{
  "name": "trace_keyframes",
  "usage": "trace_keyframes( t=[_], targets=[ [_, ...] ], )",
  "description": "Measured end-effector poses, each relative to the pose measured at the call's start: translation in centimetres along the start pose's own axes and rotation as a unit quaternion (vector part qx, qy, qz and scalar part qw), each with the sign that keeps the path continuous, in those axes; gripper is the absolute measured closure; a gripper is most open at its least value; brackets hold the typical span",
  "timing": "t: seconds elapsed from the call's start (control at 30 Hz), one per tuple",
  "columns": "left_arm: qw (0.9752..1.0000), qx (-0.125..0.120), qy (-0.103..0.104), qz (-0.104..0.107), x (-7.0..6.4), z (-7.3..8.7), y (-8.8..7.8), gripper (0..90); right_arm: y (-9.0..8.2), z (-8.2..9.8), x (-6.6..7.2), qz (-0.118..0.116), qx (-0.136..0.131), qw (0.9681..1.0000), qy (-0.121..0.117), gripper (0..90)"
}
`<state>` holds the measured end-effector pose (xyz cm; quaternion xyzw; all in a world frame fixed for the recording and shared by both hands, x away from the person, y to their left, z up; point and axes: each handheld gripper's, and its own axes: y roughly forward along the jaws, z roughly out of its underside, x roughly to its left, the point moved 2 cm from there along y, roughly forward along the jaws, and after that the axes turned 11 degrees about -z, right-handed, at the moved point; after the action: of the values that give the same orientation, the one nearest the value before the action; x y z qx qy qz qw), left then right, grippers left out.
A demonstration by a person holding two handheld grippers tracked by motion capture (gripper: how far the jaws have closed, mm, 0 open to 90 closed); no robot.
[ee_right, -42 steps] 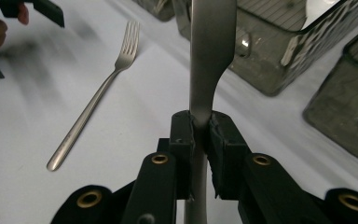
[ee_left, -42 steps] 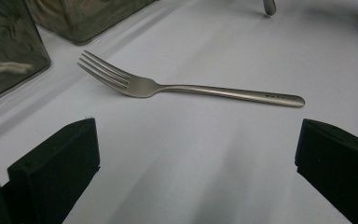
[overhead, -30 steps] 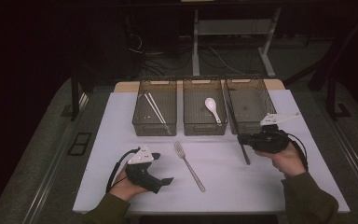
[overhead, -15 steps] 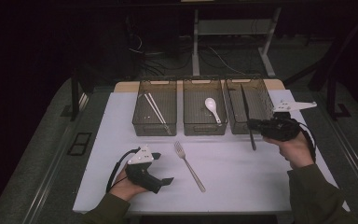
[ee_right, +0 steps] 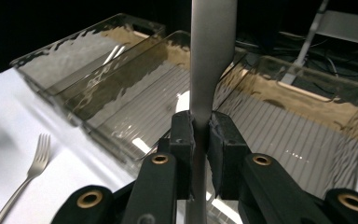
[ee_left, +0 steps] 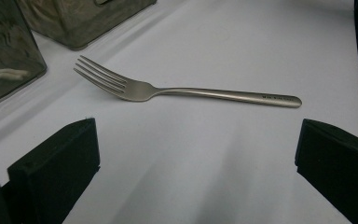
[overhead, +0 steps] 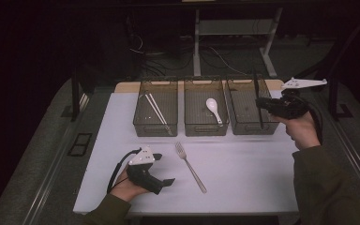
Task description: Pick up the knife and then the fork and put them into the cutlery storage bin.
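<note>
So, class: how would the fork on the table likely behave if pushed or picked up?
The fork looks like solid metal, so probably stiff. It lies flat, so it should slide, not roll. Its thin, smooth handle may slip and be awkward to lift off the table.

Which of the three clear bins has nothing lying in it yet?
The right bin, below the utensil clamped in the right gripper. The left bin holds chopsticks; the middle bin holds a white spoon.
</note>
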<state>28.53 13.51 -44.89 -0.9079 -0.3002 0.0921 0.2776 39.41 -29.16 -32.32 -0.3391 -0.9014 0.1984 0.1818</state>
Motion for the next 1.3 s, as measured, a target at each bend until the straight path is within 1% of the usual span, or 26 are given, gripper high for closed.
trace_keyframes(
  t=[0.17,0.2,0.3,0.37,0.5,0.67,0.77,0.87,0.97,1.13,1.27,1.3],
  targets=[
    [1.0,-0.003,-0.004,0.001,-0.1,0.0,0.1,0.0,0.3,-1.0,-1.1,0.017,-0.002,0.9998,0.008,80.2],
    [1.0,-0.004,-0.004,0.001,-0.1,0.0,0.1,0.0,0.4,-1.1,-1.4,0.024,-0.002,0.9997,0.007,80.2],
    [1.0,-0.001,0.001,0.001,-0.1,0.0,0.1,0.0,0.6,-1.5,-2.3,0.033,-0.006,0.9993,0.014,80.2],
    [1.0,-0.001,0.001,0.002,-0.1,0.0,0.1,0.0,0.8,-1.6,-2.9,0.043,-0.006,0.999,0.014,80.2],
    [1.0,-0.003,0.0,0.002,-0.1,0.0,0.1,0.0,1.3,-1.4,-4.0,0.056,-0.001,0.9981,0.024,80.2],
    [1.0,-0.003,0.002,0.002,-0.1,0.0,0.1,0.0,1.9,-0.6,-5.4,0.074,0.016,0.9965,0.035,80.2],
    [1.0,-0.004,-0.002,0.002,-0.1,0.0,0.0,0.0,2.3,-0.2,-5.9,0.082,0.028,0.9955,0.039,80.2],
    [1.0,-0.004,-0.002,0.003,-0.1,0.0,0.0,0.0,2.7,0.6,-6.4,0.085,0.043,0.9946,0.041,80.2],
    [1.0,-0.004,-0.001,0.003,-0.2,0.0,0.0,0.0,3.0,1.5,-7.0,0.088,0.056,0.9933,0.048,80.2],
    [1.0,-0.003,-0.002,0.004,-0.2,0.0,0.0,0.0,3.7,3.3,-7.9,0.091,0.085,0.9902,0.064,80.2],
    [1.0,-0.002,-0.002,0.004,-0.2,0.0,0.1,0.0,4.2,4.2,-8.3,0.094,0.103,0.988,0.066,80.1],
    [1.0,-0.002,-0.002,0.004,-0.2,0.0,0.1,0.0,4.2,4.3,-8.3,0.095,0.102,0.9881,0.065,80.1]
  ],
)
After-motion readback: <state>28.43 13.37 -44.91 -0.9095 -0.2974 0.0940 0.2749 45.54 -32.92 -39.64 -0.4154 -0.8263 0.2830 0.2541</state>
